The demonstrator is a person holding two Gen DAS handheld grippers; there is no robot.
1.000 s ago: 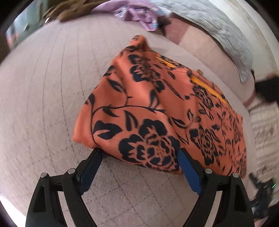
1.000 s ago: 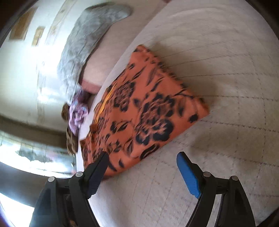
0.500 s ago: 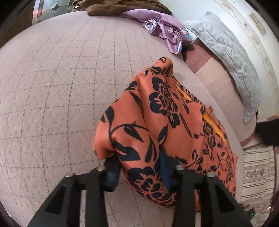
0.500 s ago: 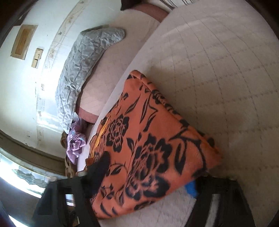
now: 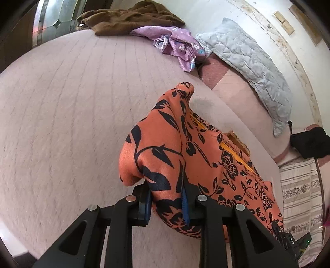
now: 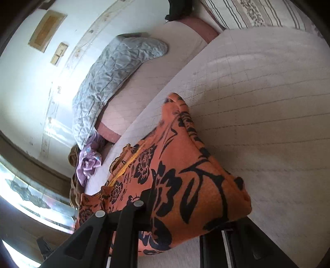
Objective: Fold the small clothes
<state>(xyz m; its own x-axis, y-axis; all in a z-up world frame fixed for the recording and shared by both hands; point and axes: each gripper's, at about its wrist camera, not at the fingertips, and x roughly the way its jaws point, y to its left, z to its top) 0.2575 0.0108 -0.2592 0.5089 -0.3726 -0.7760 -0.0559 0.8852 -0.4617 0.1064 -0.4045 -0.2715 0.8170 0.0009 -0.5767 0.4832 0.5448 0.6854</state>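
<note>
- Strong fisheye bending and dark corners are seen in both views.
- Daylight is cast from a window (image 6: 31, 198), blown out to glare.
- The bed (image 5: 61, 123) is slightly smeared by motion blur.
- A soft shadow is thrown beside the orange cloth (image 6: 185, 185).

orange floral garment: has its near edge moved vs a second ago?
Yes. The orange floral garment lay flat; now its near edge is bunched up off the quilted bedspread, pinched in the closing left gripper.

A brown garment (image 5: 127, 17) and a purple cloth (image 5: 177, 42) lie crumpled at the far edge of the quilted bedspread (image 5: 61, 107). Beside that edge a grey quilted pillow (image 5: 249, 61) rests on a pink mattress (image 5: 241, 96), along the wall (image 5: 257, 18).
</note>
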